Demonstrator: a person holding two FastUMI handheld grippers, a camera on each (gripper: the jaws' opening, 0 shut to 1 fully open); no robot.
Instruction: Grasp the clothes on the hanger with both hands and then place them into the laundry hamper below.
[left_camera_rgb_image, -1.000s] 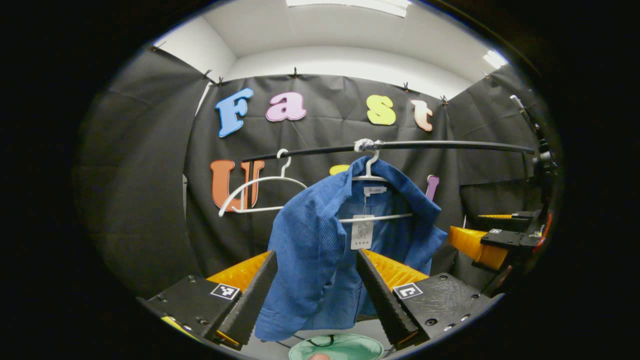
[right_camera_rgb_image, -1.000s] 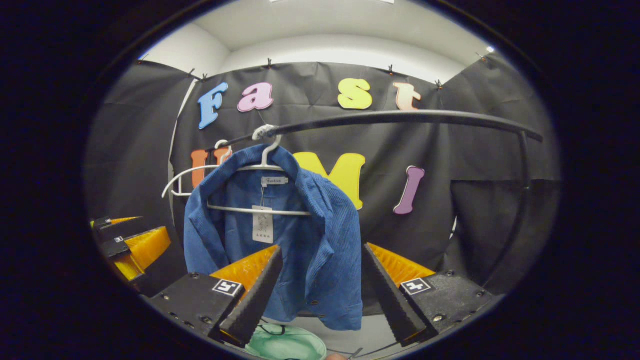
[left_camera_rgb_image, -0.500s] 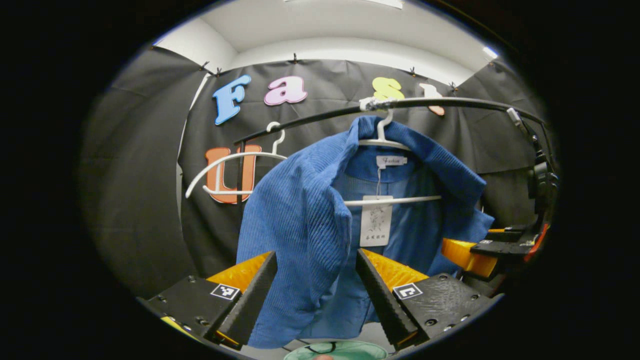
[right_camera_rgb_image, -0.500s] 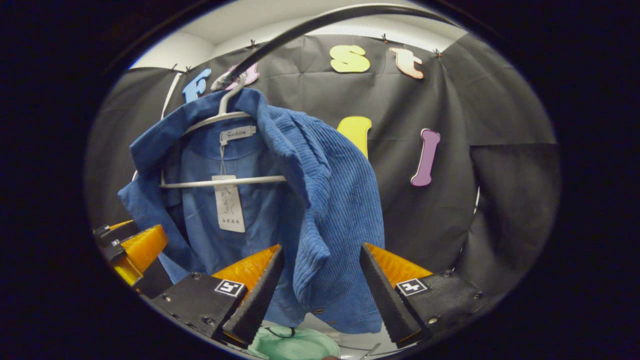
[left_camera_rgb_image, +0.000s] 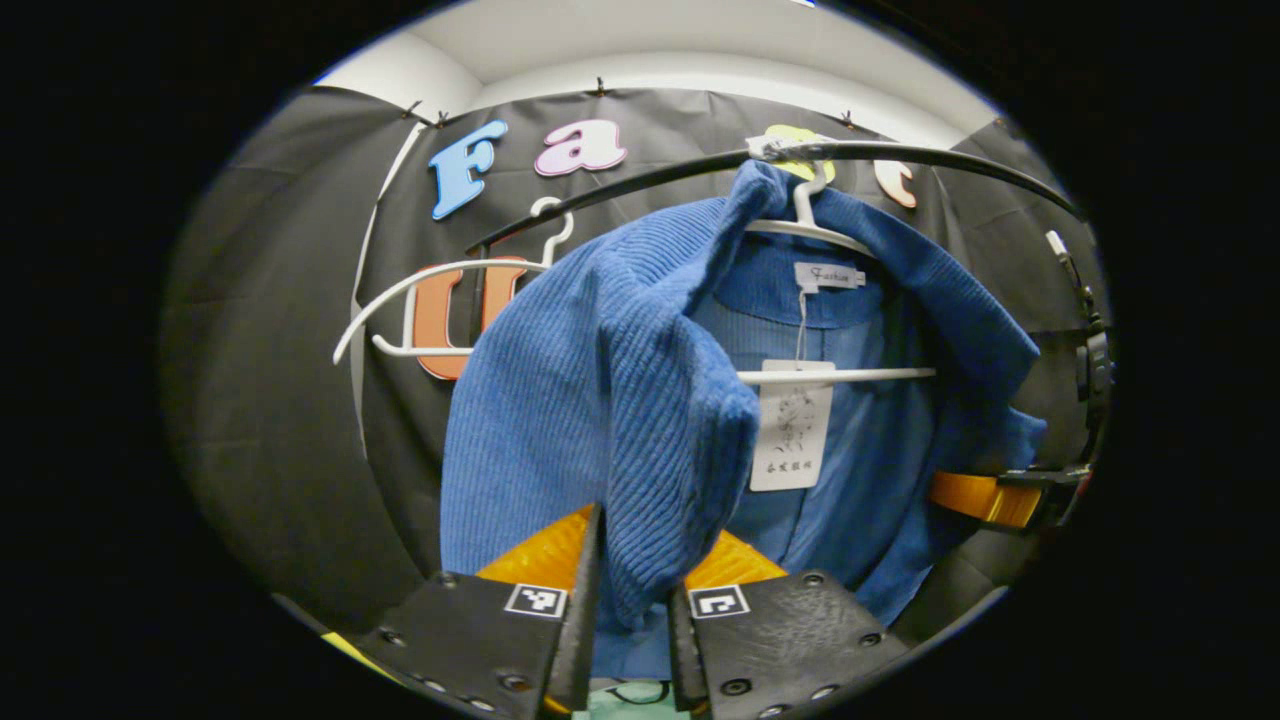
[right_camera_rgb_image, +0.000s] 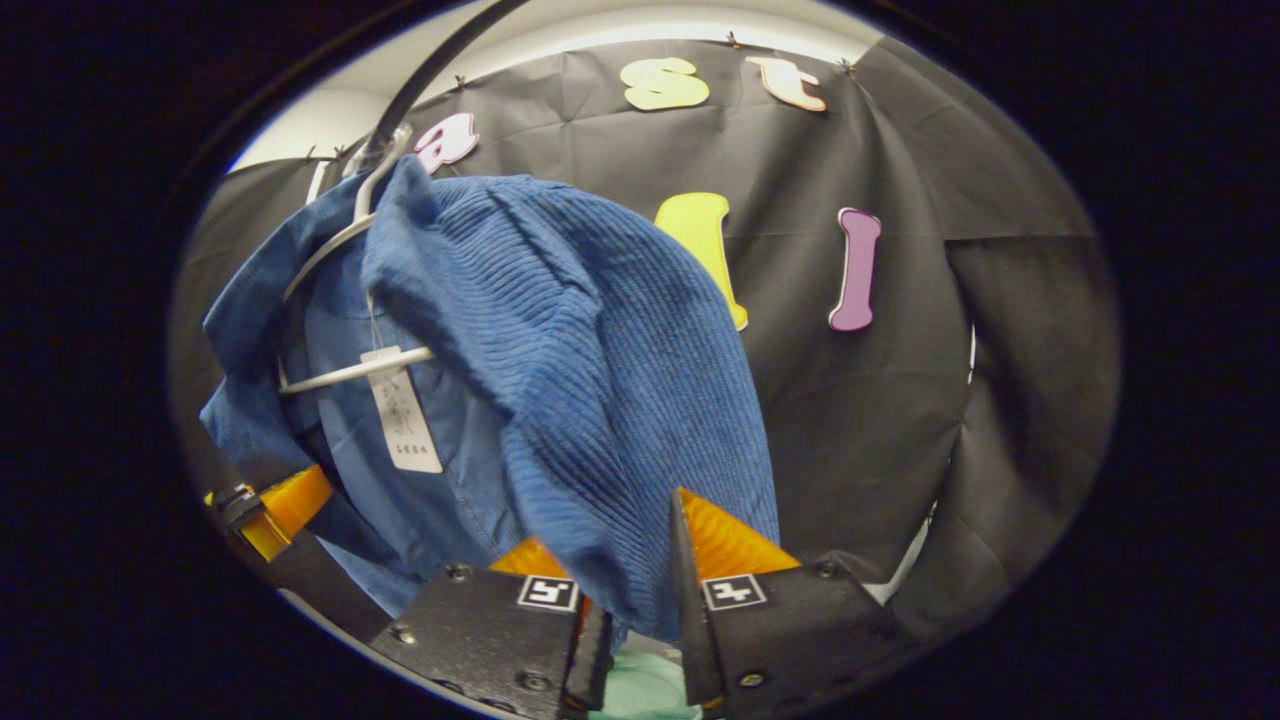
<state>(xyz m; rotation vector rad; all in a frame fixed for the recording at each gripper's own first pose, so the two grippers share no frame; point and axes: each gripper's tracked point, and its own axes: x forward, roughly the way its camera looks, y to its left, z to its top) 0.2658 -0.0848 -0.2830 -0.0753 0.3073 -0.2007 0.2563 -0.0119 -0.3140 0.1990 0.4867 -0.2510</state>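
Left gripper view has the left tongs (left_camera_rgb_image: 632, 620) pinched on one front panel of the ribbed blue corduroy jacket (left_camera_rgb_image: 600, 400), hung on a thin white plastic hanger (left_camera_rgb_image: 830, 375); the right tongs (right_camera_rgb_image: 640, 620) clamp the other panel, likely to pull evenly toward the pale green hamper (right_camera_rgb_image: 645, 695) below.

even overhead light; sharp centre; edges bent, dim

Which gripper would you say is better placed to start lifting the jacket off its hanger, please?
Roughly even: the left gripper and right gripper each pinch a front edge of the jacket.
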